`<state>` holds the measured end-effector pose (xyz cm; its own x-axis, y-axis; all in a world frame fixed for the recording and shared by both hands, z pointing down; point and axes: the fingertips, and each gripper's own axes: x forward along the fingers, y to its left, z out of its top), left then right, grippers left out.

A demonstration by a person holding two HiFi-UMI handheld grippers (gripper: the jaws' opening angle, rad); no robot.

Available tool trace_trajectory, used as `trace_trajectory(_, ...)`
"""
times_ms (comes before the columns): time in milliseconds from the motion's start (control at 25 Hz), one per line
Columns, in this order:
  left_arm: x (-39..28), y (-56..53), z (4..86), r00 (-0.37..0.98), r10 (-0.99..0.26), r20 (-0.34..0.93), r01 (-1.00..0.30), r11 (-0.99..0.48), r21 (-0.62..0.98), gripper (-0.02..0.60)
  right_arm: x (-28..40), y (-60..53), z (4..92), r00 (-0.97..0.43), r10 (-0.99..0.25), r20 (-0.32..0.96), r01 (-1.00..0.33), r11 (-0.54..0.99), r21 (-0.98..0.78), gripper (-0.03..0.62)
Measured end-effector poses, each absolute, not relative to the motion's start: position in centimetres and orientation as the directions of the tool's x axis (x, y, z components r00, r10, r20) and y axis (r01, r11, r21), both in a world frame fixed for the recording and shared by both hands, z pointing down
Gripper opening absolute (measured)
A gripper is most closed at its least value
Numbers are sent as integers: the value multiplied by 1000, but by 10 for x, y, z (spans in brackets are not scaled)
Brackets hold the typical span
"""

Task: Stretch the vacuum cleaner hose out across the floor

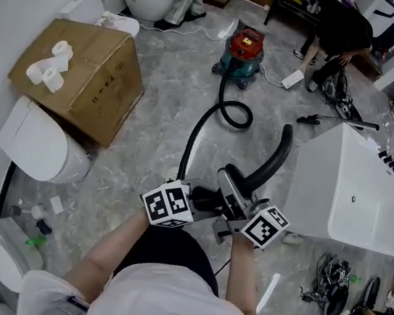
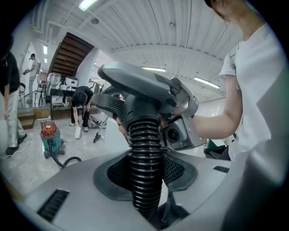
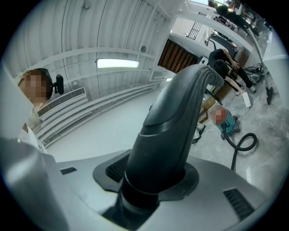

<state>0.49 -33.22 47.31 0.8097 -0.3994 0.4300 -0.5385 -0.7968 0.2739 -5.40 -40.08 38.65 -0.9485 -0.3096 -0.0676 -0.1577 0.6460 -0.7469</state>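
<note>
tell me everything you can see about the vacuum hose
The hose is black, ribbed, plastic-looking. It leaves the red-and-teal vacuum cleaner, makes one loop on the floor, then rises to the grippers. The left gripper is shut on its ribbed end; the right gripper on its smooth curved handle.

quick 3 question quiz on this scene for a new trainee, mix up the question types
1. What are the left gripper's fingers clamped on? A) a mop B) the ribbed hose C) a power cable
2. True or false: the hose runs straight from the vacuum cleaner to the grippers.
3. Name what the right gripper holds.
Key: 1 B; 2 false, it curls into a loop near the vacuum cleaner; 3 the hose's rigid handle.
</note>
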Motion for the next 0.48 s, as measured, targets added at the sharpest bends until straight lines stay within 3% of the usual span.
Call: trace_trajectory(480,38,-263,479,807,-377,455,-542,-779,316,164,-23,-334,395,-958,-278,-70,-118,608,-785,184)
